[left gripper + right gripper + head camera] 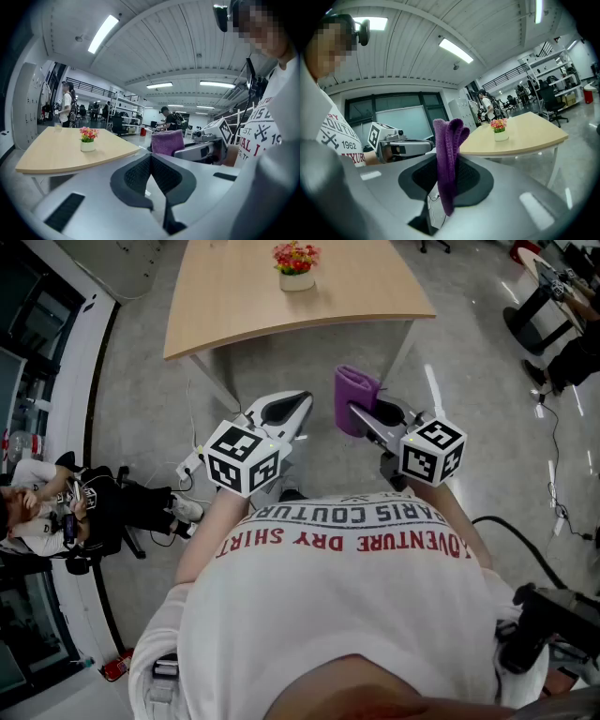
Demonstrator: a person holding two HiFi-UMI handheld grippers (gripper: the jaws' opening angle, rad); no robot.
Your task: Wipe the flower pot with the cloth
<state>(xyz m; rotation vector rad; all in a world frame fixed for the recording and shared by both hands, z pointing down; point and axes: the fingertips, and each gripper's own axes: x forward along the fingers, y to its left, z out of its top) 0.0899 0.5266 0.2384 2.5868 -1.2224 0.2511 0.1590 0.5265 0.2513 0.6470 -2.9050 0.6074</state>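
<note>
A small white flower pot (296,280) with red and yellow flowers stands near the far edge of a wooden table (225,306); the same flower pot (87,146) (500,136) shows in both gripper views. My right gripper (354,413) is shut on a folded purple cloth (354,397) (448,159), which sticks up and hangs down between its pads, held in the air in front of my chest, short of the table. My left gripper (298,404) (151,159) is shut with nothing in it, beside the right one. The purple cloth (167,142) also appears in the left gripper view.
The table's front edge (309,326) and white legs (214,381) lie just ahead of both grippers. A seated person (56,507) is at the left by a glass wall. Office chairs (539,310) stand at the far right, and cables (553,451) run across the grey floor.
</note>
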